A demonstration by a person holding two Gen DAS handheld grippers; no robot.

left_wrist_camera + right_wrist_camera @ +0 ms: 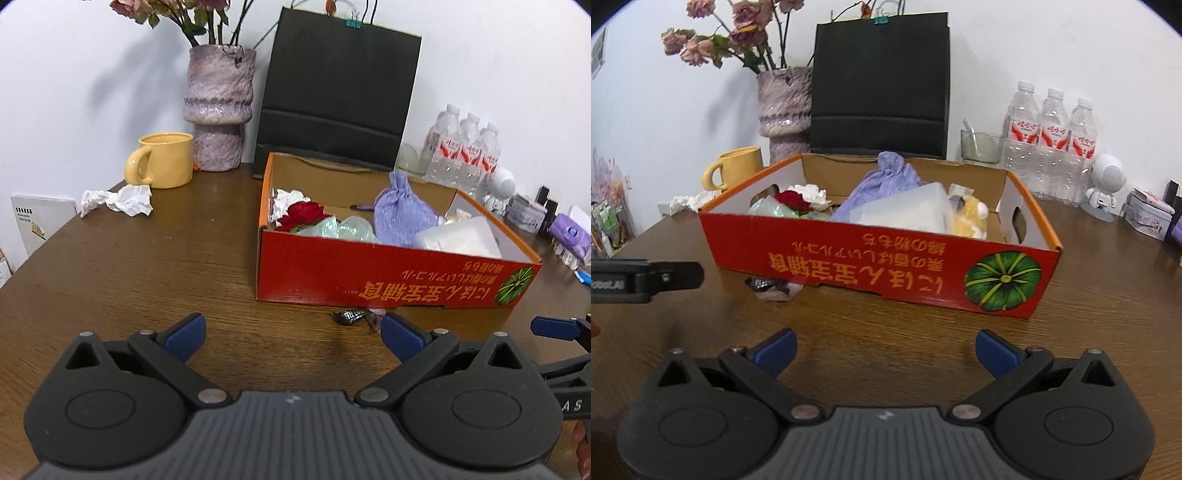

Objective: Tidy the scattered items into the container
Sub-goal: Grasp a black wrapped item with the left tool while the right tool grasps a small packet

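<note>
A: Red cardboard box (388,280) sits open on the table (147,277), and it's filling up: a white paper wad (286,199), a red rose (304,214), clear crinkled wrap (343,227), a purple drawstring pouch (399,214), a frosted plastic case (458,236).

B: From the right camera there's a yellow plush toy (971,218) in the right end too. What's outside?

A: A dark foil wrapper (349,316) with a pale scrap beside it, right against the box's near wall. Crumpled white tissue (118,199) lies far left, near one yellow mug (162,160).

B: Left tongs (293,332) spread wide, empty, low over bare wood just short of that wrapper. Right tongs (884,349) also released, nothing between them.

A: Open table in front and left. Behind: one vase (219,110), one black paper bag (336,92), three water bottles (1049,144), a glass cup (980,147).
</note>
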